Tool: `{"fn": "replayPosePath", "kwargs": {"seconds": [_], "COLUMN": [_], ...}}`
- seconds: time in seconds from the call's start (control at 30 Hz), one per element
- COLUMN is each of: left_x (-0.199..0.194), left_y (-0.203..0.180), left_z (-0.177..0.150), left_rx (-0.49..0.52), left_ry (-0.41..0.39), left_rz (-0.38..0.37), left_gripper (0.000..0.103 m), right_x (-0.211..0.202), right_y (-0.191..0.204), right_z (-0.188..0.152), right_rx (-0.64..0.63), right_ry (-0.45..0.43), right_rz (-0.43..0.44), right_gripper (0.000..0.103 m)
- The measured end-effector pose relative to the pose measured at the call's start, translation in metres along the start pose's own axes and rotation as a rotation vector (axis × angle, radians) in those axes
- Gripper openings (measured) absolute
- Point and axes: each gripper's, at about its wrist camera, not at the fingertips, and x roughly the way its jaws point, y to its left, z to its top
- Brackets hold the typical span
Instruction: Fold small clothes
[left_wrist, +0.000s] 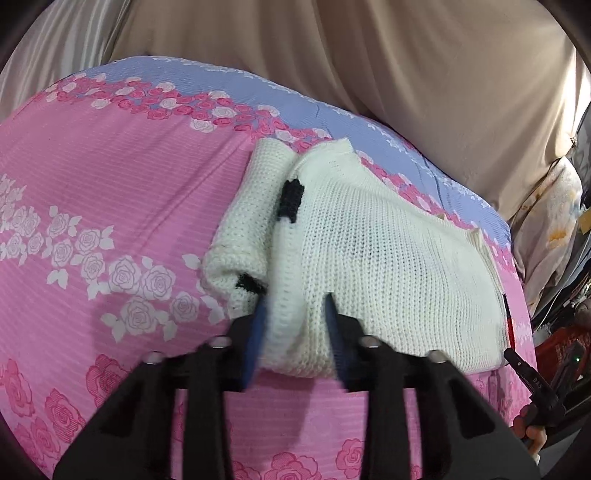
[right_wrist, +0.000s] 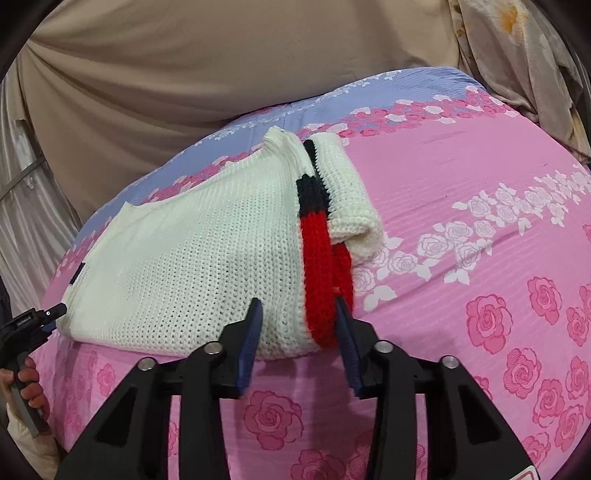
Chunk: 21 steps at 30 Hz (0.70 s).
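A cream knit sweater (left_wrist: 388, 258) lies folded on the pink rose-print bedcover (left_wrist: 110, 166), with a sleeve (left_wrist: 240, 221) doubled over along its left side and a black patch (left_wrist: 291, 199) on it. My left gripper (left_wrist: 295, 299) is shut on the sweater's bunched near corner, knit filling the gap between its blue pads. In the right wrist view the sweater (right_wrist: 192, 266) shows a red and black band (right_wrist: 317, 266) beside the folded sleeve (right_wrist: 347, 192). My right gripper (right_wrist: 298, 301) is shut on the near hem at that red band.
The bedcover (right_wrist: 461, 177) turns lilac at its far edge, and a beige curtain (left_wrist: 406, 55) hangs behind it. The other gripper's tip (right_wrist: 55, 310) and a hand (right_wrist: 29, 384) show at the left edge. Dark clutter (left_wrist: 561, 354) sits beyond the bed's right side.
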Motion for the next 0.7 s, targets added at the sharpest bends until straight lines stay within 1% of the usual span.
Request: {"fn": "replayPosePath", "kwargs": {"seconds": [0.03,0.07,0.17,0.23,0.3,0.33,0.43,0.5,0.57,0.63,0.67,0.7], "left_x": [-0.002,-0.003,-0.016,-0.025,-0.029,-0.028,-0.021,-0.021,-0.02,-0.021,-0.025,-0.031], "left_y": [0.002,0.003,0.008,0.016,0.024,0.028,0.036,0.038,0.037,0.032,0.029,0.026], "left_z": [0.0,0.001,0.001,-0.001,-0.004,-0.009,-0.024,-0.032,-0.033,-0.029,-0.027,-0.024], "left_rx": [-0.007,-0.008,-0.002,-0.01,-0.004,0.009,0.017,0.026,0.024,0.036,0.037,0.035], "left_ry": [0.003,0.003,-0.013,0.0,0.022,0.039,0.097,0.091,0.08,0.077,0.073,0.065], "left_rz": [-0.007,-0.008,0.032,0.038,0.054,0.077,0.109,0.124,0.134,0.147,0.145,0.131], "left_gripper": [0.009,0.008,0.007,0.006,0.006,0.006,0.006,0.006,0.007,0.008,0.012,0.014], "right_x": [-0.002,-0.006,-0.028,-0.044,-0.051,-0.05,-0.039,-0.031,-0.03,-0.03,-0.033,-0.037], "right_y": [0.001,0.001,-0.004,-0.015,-0.021,-0.024,-0.034,-0.044,-0.043,-0.041,-0.039,-0.037], "right_z": [0.001,0.003,0.006,0.005,-0.001,-0.007,-0.028,-0.038,-0.038,-0.034,-0.031,-0.028], "right_rx": [0.001,0.006,0.026,0.045,0.036,0.025,0.014,0.046,0.044,0.047,0.052,0.052], "right_ry": [0.0,-0.017,-0.073,-0.095,-0.077,-0.052,0.023,0.036,0.029,0.034,0.032,0.022], "right_rz": [0.006,0.008,-0.007,-0.007,-0.022,-0.038,-0.083,-0.076,-0.07,-0.055,-0.048,-0.052], "right_gripper": [0.012,0.011,0.009,0.008,0.007,0.007,0.007,0.006,0.006,0.009,0.011,0.014]}}
